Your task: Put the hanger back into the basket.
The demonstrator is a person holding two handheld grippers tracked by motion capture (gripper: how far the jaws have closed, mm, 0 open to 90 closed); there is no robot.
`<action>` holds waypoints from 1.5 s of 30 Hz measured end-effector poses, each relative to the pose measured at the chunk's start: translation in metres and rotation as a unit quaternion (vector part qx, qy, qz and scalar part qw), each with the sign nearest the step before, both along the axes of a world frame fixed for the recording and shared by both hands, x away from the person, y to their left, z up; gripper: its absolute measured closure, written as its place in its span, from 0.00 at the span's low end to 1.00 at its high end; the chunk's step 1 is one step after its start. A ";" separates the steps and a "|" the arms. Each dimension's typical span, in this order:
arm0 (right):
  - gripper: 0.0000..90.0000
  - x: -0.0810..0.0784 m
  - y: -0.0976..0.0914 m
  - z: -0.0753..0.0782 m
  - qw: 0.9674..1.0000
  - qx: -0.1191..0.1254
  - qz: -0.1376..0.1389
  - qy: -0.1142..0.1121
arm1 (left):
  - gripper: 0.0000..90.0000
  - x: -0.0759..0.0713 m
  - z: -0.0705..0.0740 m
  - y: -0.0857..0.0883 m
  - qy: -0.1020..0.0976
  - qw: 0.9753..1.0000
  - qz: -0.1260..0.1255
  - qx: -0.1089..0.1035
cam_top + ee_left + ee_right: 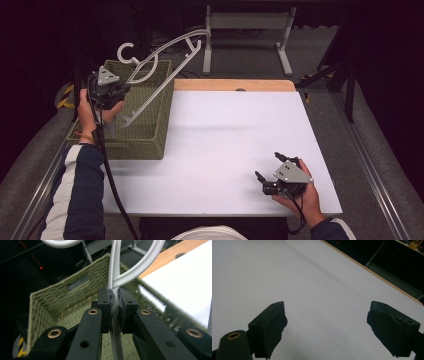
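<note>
The table point(220, 150) is lying white and bare across the middle of the high view, with a wooden strip along its far edge. At its left edge a green woven basket point(145, 130) is sitting, its open top facing up.

Over the basket, a white hanger point(165, 55) is being held tilted: its long axis is running from low and near-left, just above the basket's inside, up toward the far right, where its arm is sticking out past the basket's far rim. Its hook is curling at the far left, above the basket's far wall.

The left gripper point(120, 92) is hanging over the basket's left side, its jaws pinched together on the hanger's lower bars; in the left gripper view the pads point(123, 307) are pressing the white bars between them, with the basket floor directly beyond. So the basket is lying straight below the held hanger, and lowering it would likely call for levelling that long axis first, since the raised end is overhanging the rim.

The right gripper point(270, 182) is resting at the table's near right, well apart from the hanger, its jaws spread wide over bare tabletop.
</note>
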State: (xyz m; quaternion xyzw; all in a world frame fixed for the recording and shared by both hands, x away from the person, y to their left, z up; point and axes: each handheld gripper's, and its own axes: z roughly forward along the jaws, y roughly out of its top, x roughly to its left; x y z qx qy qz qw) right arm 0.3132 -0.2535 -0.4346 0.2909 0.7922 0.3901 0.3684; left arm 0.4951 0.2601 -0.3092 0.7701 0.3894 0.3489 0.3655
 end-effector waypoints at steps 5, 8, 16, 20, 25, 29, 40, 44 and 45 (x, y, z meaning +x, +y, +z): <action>0.17 0.000 0.001 -0.001 1.000 -0.001 0.001 0.001 | 0.91 0.003 -0.012 0.014 0.009 1.000 0.009 0.006; 0.17 0.000 0.002 -0.001 1.000 -0.002 0.001 0.002 | 0.91 0.005 -0.017 0.020 0.012 1.000 0.016 0.009; 0.17 0.001 0.003 -0.002 1.000 -0.006 0.002 0.005 | 0.91 0.014 -0.034 0.039 0.039 0.998 0.030 0.024; 0.17 0.001 0.003 -0.003 1.000 -0.007 0.002 0.005 | 0.90 0.016 -0.037 0.038 0.045 0.998 0.036 0.028; 0.17 0.000 0.003 -0.002 1.000 -0.007 0.002 0.003 | 0.90 0.022 -0.042 0.036 0.056 0.995 0.062 0.058; 0.17 0.000 0.003 -0.002 1.000 -0.007 0.002 0.002 | 0.85 0.024 -0.045 0.037 0.068 0.992 0.082 0.062; 0.17 0.000 0.004 -0.002 1.000 -0.010 0.003 0.001 | 0.52 0.014 -0.040 0.033 0.030 0.996 0.071 0.047; 0.17 0.000 0.004 -0.003 1.000 -0.010 0.003 0.001 | 0.43 0.010 -0.037 0.029 0.019 0.998 0.056 0.026; 0.17 0.000 0.004 -0.002 1.000 -0.010 0.003 0.001 | 0.38 0.010 -0.037 0.028 0.019 0.998 0.051 0.018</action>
